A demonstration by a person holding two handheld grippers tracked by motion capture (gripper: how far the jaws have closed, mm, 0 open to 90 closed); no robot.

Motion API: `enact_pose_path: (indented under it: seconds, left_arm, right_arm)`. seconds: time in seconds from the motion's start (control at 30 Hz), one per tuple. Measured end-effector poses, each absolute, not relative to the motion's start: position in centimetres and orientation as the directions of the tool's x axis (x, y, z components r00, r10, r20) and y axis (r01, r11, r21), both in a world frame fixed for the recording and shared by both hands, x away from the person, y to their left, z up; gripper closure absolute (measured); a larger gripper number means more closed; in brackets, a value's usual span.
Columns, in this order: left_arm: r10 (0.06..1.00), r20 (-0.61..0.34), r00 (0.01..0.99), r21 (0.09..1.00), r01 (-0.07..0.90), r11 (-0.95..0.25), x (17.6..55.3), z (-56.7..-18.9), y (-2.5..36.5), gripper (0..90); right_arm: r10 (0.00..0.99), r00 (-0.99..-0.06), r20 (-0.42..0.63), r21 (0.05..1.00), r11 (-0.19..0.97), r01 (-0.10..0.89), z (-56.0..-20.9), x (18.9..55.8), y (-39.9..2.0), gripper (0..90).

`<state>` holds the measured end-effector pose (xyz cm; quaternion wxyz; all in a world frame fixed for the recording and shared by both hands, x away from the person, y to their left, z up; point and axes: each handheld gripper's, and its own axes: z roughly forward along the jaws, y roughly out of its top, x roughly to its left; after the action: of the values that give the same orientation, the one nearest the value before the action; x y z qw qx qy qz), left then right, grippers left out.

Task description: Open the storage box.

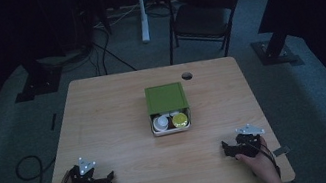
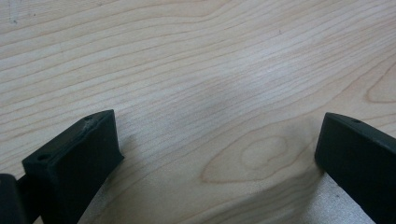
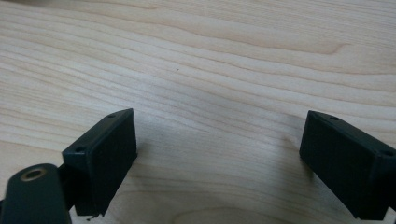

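- The wooden table (image 1: pixel 105 122) is the largest thing, its pale top mostly bare, with a small round cable hole (image 1: pixel 186 75) toward twelve o'clock near the far edge.
- Beyond the table at about one o'clock stands a dark chair (image 1: pixel 203 13) on the grey floor, well apart from the work.
- The box (image 1: pixel 168 109) sits near the table's centre, the likely thing to be handled; its green lid (image 1: pixel 165 97) is slid toward twelve o'clock, leaving the six o'clock end uncovered, probably so the contents can be reached from the person's side.
- In that uncovered end lie a white cup (image 1: pixel 160 122) and, just beside it at three o'clock, a yellow-lidded jar (image 1: pixel 180 119).
- The left gripper (image 1: pixel 107 177) rests at seven o'clock on the near edge, well apart from the box; its jaws stand spread wide with bare wood between them.
- The right gripper (image 1: pixel 226 148) rests at five o'clock, likewise spread and holding nothing.
- Both seem parked symmetrically, a ready stance before a reach toward the box.
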<state>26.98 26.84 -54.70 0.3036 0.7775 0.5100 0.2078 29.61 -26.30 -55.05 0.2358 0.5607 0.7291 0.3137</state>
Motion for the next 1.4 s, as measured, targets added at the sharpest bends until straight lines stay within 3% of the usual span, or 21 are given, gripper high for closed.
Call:
enact_pose_path:
  seconds: [0.33,0.5,1.2,1.4]
  left_arm:
    - [0.919,0.013,0.393,0.684,0.667,-0.295,27.0,-54.7,26.8,0.0]
    - [0.919,0.014,0.394,0.684,0.667,-0.296,27.0,-54.7,26.8,0.0]
    - [0.919,0.014,0.394,0.684,0.667,-0.296,27.0,-54.7,26.8,0.0]
    - [0.919,0.014,0.394,0.684,0.667,-0.296,27.0,-54.7,26.8,0.0]
  right_arm:
    - [0.943,-0.33,-0.034,0.724,0.251,0.643,-54.7,29.0,-24.3,11.0]
    - [0.929,-0.355,-0.104,0.708,0.32,0.63,-54.5,29.1,-23.3,11.0]
    - [0.872,-0.464,-0.153,0.748,0.409,0.523,-53.3,29.4,-18.5,14.0]
    - [0.829,-0.503,-0.244,0.746,0.492,0.449,-53.3,29.4,-16.2,14.9]
